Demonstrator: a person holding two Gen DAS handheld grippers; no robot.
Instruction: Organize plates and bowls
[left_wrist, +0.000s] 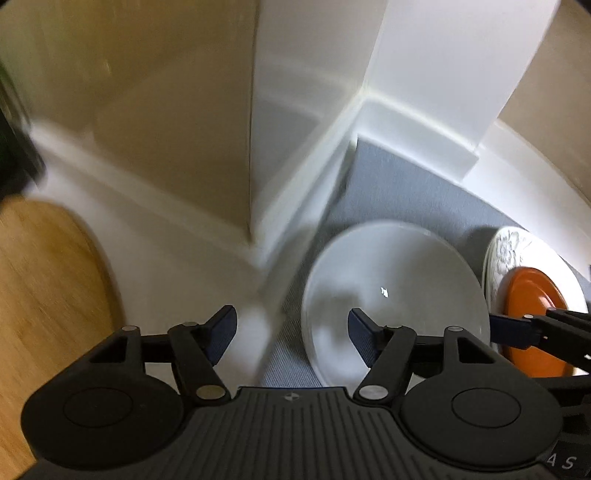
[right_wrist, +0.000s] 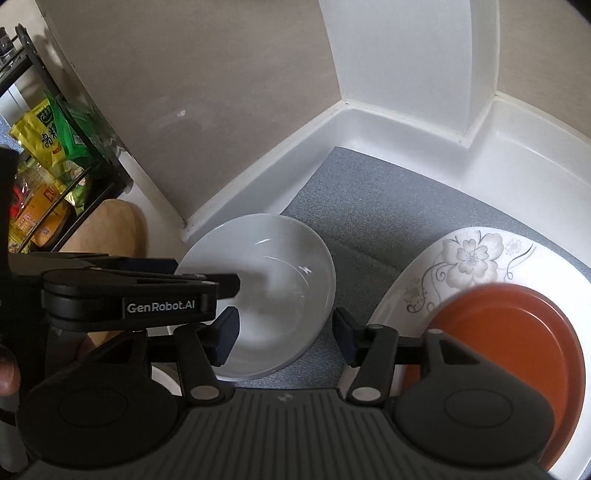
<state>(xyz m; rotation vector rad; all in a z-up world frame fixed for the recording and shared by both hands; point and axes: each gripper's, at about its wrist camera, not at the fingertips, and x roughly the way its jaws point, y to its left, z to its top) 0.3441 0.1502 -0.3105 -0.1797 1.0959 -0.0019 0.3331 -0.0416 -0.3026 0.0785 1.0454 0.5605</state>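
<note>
On the grey mat (right_wrist: 388, 199), white bowl (right_wrist: 273, 288) sat freed; I had both hand-held grippers, left (left_wrist: 291, 332) and right (right_wrist: 284, 334), spread and empty, likely done placing it.

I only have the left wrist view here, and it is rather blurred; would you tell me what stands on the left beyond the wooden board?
Observer: A black wire rack holding yellow and green food packets.
Operator: Thanks. Is the plate under the orange plate patterned all over?
Observer: The floral plate shows grey flowers and curling stems on its far part; the orange plate covers the near part.
Operator: Is the right gripper holding anything?
Observer: No, the right gripper is open above the white bowl.
</note>
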